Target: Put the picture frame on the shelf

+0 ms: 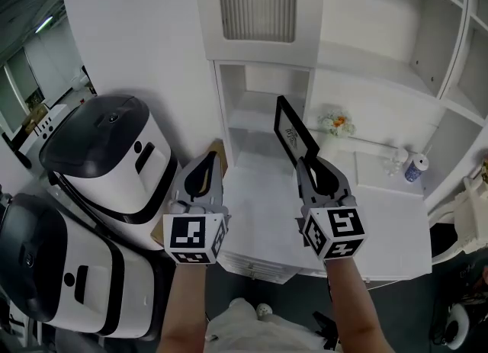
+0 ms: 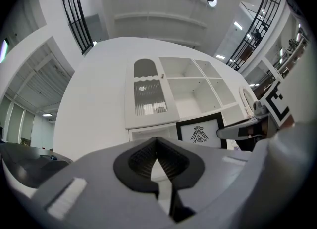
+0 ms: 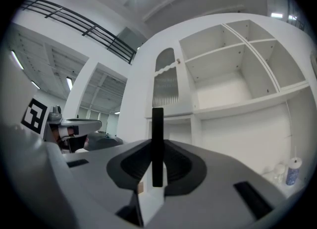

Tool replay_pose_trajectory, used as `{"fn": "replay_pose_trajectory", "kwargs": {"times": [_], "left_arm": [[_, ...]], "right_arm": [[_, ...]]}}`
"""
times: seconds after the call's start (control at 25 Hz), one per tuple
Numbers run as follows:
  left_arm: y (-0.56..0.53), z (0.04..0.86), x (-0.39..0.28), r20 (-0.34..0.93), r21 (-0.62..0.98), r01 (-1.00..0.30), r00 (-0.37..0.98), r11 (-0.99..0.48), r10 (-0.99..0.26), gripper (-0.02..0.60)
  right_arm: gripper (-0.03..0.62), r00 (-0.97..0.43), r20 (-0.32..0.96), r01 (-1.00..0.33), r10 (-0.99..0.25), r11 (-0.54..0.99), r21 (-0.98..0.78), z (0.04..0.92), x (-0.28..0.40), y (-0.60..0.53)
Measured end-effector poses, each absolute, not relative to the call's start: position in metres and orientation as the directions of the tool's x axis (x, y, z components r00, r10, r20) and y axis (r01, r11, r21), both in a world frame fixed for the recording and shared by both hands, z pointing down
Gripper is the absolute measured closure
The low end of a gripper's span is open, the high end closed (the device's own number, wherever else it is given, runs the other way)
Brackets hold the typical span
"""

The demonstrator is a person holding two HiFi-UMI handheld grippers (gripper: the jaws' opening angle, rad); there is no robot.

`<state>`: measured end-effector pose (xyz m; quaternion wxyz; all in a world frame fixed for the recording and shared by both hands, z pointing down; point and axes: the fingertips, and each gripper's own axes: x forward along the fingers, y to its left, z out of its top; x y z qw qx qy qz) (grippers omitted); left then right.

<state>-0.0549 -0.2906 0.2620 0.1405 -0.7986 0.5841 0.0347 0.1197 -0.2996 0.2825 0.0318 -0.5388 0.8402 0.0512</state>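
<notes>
Right gripper (image 1: 308, 165) is gripping the picture frame (image 1: 293, 130) by its lower edge, carrying it upright and edge-on, apparently to slide it into the shelf (image 1: 252, 126) opening at 12 o'clock. The frame is not yet touching the shelf. Left gripper (image 1: 206, 162), at 9 o'clock, is idling clenched, holding nothing.

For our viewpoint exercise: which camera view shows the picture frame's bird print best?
The left gripper view: the picture frame faces it, bird print plain. The head view shows the frame steeply angled; the right gripper view only its black edge.
</notes>
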Motion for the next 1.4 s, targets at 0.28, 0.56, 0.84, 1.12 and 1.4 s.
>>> {"fn": "replay_pose_trajectory", "kwargs": {"times": [0.28,0.56,0.84,1.12,1.4], "left_arm": [[-0.314,0.267,-0.051,-0.205,-0.189,-0.932,0.344,-0.308,-0.916,0.572],[-0.354,0.278,-0.049,-0.168,-0.195,-0.916,0.385,-0.352,-0.908,0.572],[-0.391,0.291,-0.056,-0.142,-0.189,-0.902,0.415,-0.387,-0.898,0.572],[-0.426,0.288,-0.070,-0.151,-0.181,-0.896,0.433,-0.406,-0.889,0.572],[-0.453,0.293,-0.078,-0.136,-0.215,-0.884,0.447,-0.414,-0.884,0.572]], "right_arm": [[0.519,-0.432,-0.115,-0.886,-0.894,0.445,-0.130,0.301,0.113,-0.322],[0.519,-0.406,-0.123,-0.826,-0.905,0.421,-0.373,0.326,0.111,-0.360],[0.519,-0.334,-0.117,-0.769,-0.935,0.342,-0.540,0.344,0.109,-0.403],[0.519,-0.289,-0.099,-0.635,-0.952,0.268,-0.725,0.365,0.099,-0.442],[0.519,-0.249,-0.106,-0.461,-0.963,0.214,-0.862,0.386,0.090,-0.474]]}}
